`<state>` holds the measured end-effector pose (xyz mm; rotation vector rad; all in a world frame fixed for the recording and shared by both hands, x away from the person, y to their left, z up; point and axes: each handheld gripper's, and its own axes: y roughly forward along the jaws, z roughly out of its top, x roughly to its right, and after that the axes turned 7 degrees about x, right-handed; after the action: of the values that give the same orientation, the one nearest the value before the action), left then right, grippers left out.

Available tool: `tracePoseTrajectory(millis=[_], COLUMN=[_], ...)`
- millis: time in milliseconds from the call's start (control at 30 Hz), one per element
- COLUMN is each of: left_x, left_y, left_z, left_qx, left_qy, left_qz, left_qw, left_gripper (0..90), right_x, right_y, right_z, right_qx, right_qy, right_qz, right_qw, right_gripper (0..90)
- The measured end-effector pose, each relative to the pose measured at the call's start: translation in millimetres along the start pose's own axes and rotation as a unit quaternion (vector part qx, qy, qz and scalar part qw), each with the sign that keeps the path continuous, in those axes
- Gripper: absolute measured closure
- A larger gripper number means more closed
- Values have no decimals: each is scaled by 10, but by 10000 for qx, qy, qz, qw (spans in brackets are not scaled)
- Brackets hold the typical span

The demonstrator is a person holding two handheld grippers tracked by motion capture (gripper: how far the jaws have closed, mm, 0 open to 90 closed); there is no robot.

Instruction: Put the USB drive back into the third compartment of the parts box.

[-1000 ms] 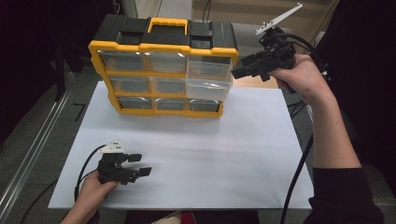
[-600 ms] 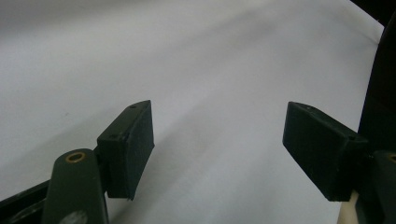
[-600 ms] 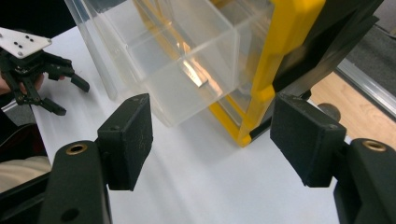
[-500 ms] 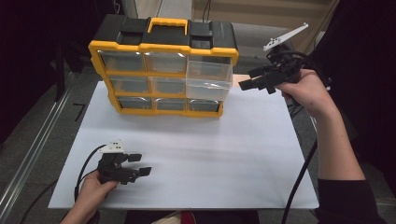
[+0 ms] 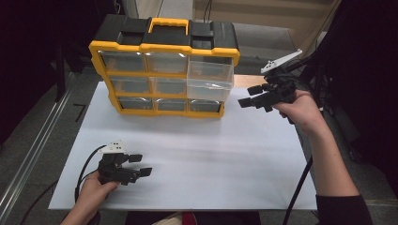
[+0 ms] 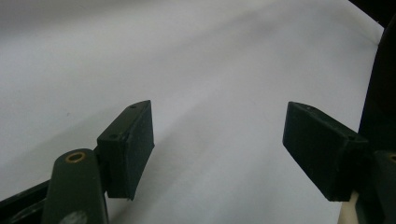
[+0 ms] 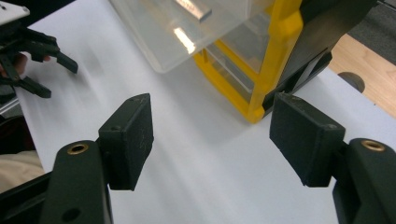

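Note:
A yellow and black organiser box stands upright at the back of the white board, with rows of clear drawers. Its top right clear drawer is pulled out toward me. My right gripper is held in the air just right of that drawer, open, nothing between its fingers. My left gripper rests low over the board's near left corner, open and empty, pointing right. The left hand and its gripper show far off in the right gripper view.
Bare wooden tabletop shows behind the board at the right. A metal rail runs along the left edge. Cables trail from both grippers. Dark surroundings close in at both sides.
My right gripper has come down and forward from beside the box's top right corner to the level of the pulled-out drawer. The left gripper has stayed put.

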<state>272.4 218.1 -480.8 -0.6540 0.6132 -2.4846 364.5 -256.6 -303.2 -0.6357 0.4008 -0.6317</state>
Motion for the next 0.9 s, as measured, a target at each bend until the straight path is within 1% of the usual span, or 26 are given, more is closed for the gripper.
tracePoseTrajectory(millis=[67, 133, 167, 200, 233, 267, 333, 400, 433, 567, 600, 767, 867, 900], left_x=[0, -1, -1, -2, -2, -1, -1, -1, -1, -2, -2, -1, -1, -1], left_y=[2, 4, 4, 1, 1, 0, -3, -2, -1, -3, -4, -1, -1, 2], left_z=[0, 0, 0, 0, 0, 0, 1, 1, 1, 1, 0, 1, 1, 1], left_qx=[-7, -20, -20, -9, -9, 2, 6, 4, 4, 3, 10, 2, 19, 3], left_qy=[1, 3, 3, 4, 4, -13, -16, -6, -4, -10, -11, -6, -35, -28], left_qz=[-4, -10, -10, -4, -4, -2, 0, 1, 1, 7, 3, 3, -34, -28], left_qw=[10000, 10000, 10000, 10000, 10000, 10000, 10000, 10000, 10000, 10000, 10000, 10000, 10000, 10000], left_gripper=[260, 260, 260, 260, 260, 260, 260, 260, 260, 260, 260, 260, 260, 260], right_x=[-14, -23, -31, -32, -32, -26, -40, -50, -58, -83, -89, -128, -141, -149], right_y=[67, 115, 139, 167, 167, 221, 280, 308, 331, 408, 426, 507, 557, 576], right_z=[-91, -150, -177, -204, -204, -260, -322, -347, -372, -454, -479, -585, -660, -685], right_qx=[-5, 32, 20, 37, 37, 46, 79, 47, 78, 161, 210, 305, 386, 363], right_qy=[80, 131, 171, 238, 238, 483, 447, 436, 420, 605, 591, 605, 652, 692], right_qz=[34, 9, -28, -6, -6, 116, 25, -1, -23, 73, 67, -107, -126, -115], right_qw=[10000, 9999, 9998, 9997, 9997, 9988, 9990, 9990, 9991, 9980, 9980, 9976, 9970, 9969], right_gripper=[287, 288, 288, 288, 288, 288, 287, 284, 283, 282, 278, 279, 281, 281])
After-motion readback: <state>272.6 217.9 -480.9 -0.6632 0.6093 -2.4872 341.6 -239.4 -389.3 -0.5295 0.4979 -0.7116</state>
